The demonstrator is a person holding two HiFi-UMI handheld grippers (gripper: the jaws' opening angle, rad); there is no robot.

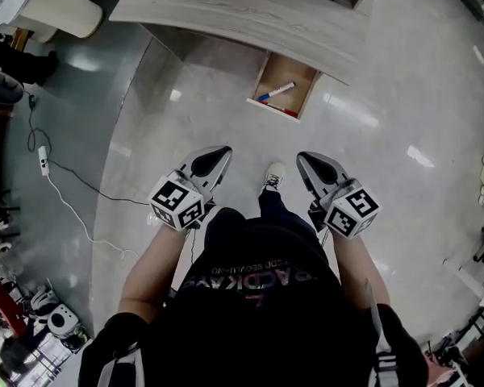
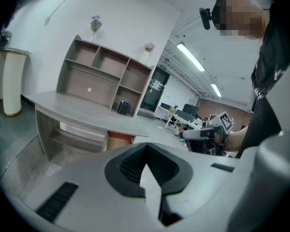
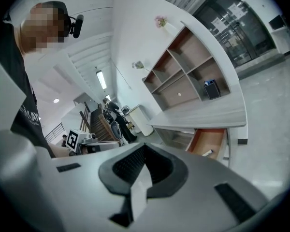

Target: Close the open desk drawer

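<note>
Both tongs are out in front of me, nothing held. The left gripper (image 1: 219, 157) has its jaws fully together, with the pads meeting in its own view and nothing between them. The right gripper (image 1: 309, 163) is the same, jaws pressed closed and empty. They sit side by side above the pale floor (image 1: 371, 135), apart from each other, tips pointing toward the desk (image 1: 226, 6). The person's shoe (image 1: 274, 173) shows on the floor between the two grippers.

The drawer (image 1: 297, 75) is pulled out from under the desk's front edge, wood-toned inside. It lies ahead of both grippers and well apart from them; neither touches it. Inside it, a white marker with a blue cap (image 1: 276, 92) lies at a slant. Something red (image 1: 284, 111) lies along the drawer's near wall; it is too small to name.

In the right gripper view the open drawer sits to the right of the jaws, under the desktop. In the left gripper view only a bit of its orange inside peeks out below the desk edge. A shelf unit (image 2: 106, 76) with open cubbies stands on the desk's back. A white cable (image 1: 68, 200) trails over the floor to my left.
</note>
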